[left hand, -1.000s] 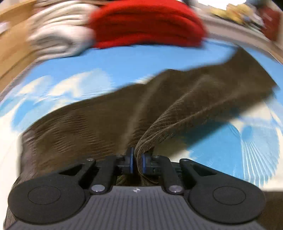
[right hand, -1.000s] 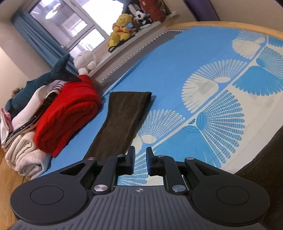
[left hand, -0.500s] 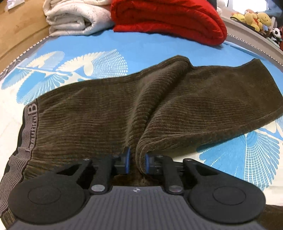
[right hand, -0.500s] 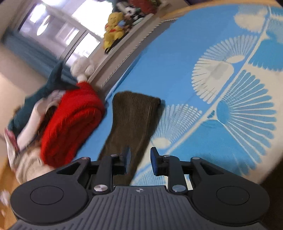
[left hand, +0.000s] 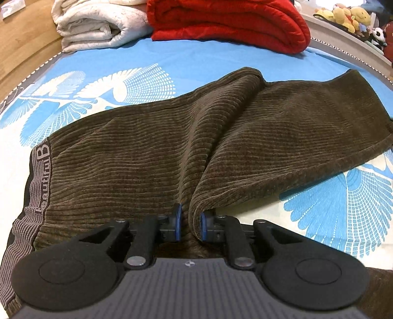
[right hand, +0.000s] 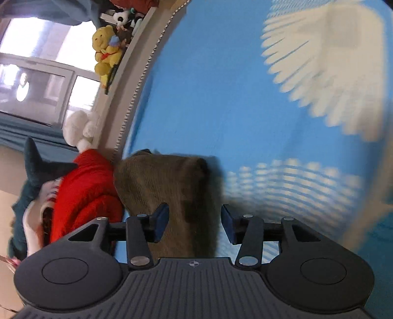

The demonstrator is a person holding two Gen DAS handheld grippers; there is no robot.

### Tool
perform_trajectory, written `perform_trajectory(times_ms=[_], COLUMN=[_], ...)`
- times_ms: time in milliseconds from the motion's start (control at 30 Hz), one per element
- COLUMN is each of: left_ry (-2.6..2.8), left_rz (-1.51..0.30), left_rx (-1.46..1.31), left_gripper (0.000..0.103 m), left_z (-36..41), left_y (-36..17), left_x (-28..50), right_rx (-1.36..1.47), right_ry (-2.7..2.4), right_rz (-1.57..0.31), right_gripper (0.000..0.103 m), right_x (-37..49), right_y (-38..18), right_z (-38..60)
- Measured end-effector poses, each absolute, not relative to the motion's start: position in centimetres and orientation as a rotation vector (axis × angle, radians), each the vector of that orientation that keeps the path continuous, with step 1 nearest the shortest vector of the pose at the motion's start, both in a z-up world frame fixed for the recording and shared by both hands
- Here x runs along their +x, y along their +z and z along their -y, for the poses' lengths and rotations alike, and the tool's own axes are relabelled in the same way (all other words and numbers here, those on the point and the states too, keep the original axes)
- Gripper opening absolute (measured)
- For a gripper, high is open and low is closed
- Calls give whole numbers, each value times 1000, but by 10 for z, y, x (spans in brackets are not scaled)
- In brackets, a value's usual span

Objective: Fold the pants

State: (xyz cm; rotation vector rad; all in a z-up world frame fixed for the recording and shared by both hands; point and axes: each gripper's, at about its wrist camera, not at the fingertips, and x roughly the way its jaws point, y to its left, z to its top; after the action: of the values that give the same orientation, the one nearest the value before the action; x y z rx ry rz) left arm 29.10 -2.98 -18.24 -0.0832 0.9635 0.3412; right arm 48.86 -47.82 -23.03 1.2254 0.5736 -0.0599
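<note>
Lying across a blue bed sheet with white fan-shaped prints (left hand: 137,52), the dark brown ribbed corduroy pants (left hand: 137,152) spread from a grey elastic waistband with pale lettering (left hand: 40,176) at the near left out to the leg ends at the far right. A raised fold of the fabric runs up the middle of the garment, and its near end sits between the blue pads of the left gripper (left hand: 189,225), which is nearly closed and pinches that fold. Beyond the pants, at the far edge of the bed, a folded red quilted blanket (left hand: 228,24) lies beside a folded white fleece blanket (left hand: 98,24) on its left. Soft toys, among them a yellow plush bear (left hand: 353,14), line a ledge at the far right.

The right wrist view is rolled sideways and smeared by motion. The right gripper (right hand: 195,224) has its jaws apart and opening; the leg end of the pants (right hand: 172,186) shows in the gap between the pads, but neither pad presses on the cloth. To its left are the red blanket (right hand: 86,191), a dark teal plush shark (right hand: 34,166) and a bright window (right hand: 36,63).
</note>
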Motion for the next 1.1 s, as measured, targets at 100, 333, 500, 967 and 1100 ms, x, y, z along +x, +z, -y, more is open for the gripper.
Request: perform_trajectory(times_ms=[100, 333, 500, 967, 1100], left_ry=[343, 324, 340, 338, 326], left_rz=[-968, -977, -1017, -1039, -1035], left_rx=[-84, -88, -110, -122, -116], left_gripper=[17, 19, 20, 23, 23], left_z=[30, 26, 20, 21, 21], left_y=[-183, -182, -184, -182, -183], left_x=[291, 292, 296, 299, 299], right_rx=[1203, 1107, 875, 1208, 1130], right_ry=[-11, -95, -195, -425, -492], right_rz=[-568, -335, -239, -498, -557], right_gripper=[50, 8, 12, 59, 15], right_x=[512, 497, 396, 335, 358], right_y=[-228, -137, -86, -193, -194], right_z=[472, 472, 459, 571, 575])
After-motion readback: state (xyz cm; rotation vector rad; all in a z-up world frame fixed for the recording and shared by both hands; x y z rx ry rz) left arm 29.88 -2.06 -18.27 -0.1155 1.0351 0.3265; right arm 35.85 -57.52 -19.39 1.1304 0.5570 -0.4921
